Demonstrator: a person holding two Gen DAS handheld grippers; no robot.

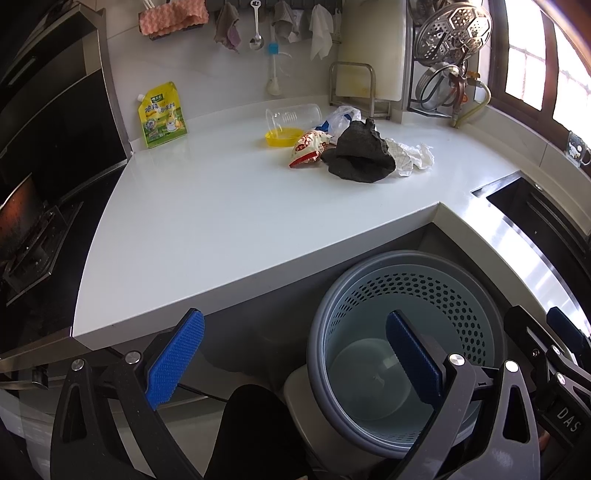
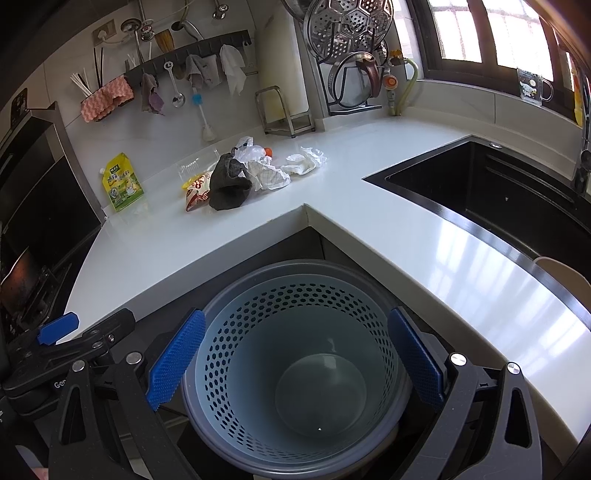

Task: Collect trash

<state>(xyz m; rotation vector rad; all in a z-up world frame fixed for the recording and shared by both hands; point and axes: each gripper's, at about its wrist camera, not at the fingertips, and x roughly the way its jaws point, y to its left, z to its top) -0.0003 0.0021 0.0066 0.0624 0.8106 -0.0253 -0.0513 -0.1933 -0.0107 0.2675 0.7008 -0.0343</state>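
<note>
A pile of trash lies at the back of the white counter [image 1: 221, 229]: a clear plastic bottle [image 1: 295, 114] with a yellow lid [image 1: 279, 137], a red snack wrapper [image 1: 308, 147], a dark grey rag [image 1: 360, 153], a white plastic bag [image 1: 341, 118] and crumpled white paper [image 1: 410, 157]. The rag [image 2: 229, 182], wrapper [image 2: 197, 194] and paper [image 2: 304, 162] also show in the right wrist view. A perforated blue-grey bin [image 2: 295, 358] stands below the counter corner, nothing inside. My left gripper [image 1: 295, 362] hangs open before the counter edge. My right gripper [image 2: 295, 362] is open over the bin [image 1: 410, 332].
A yellow-green pouch [image 1: 162, 116] stands against the back wall. A black stove [image 1: 33, 229] is at the left, a dark sink [image 2: 498, 192] at the right. A rack with cloths, a spoon and a brush hangs on the wall; a steamer rack [image 2: 351, 22] fills the corner.
</note>
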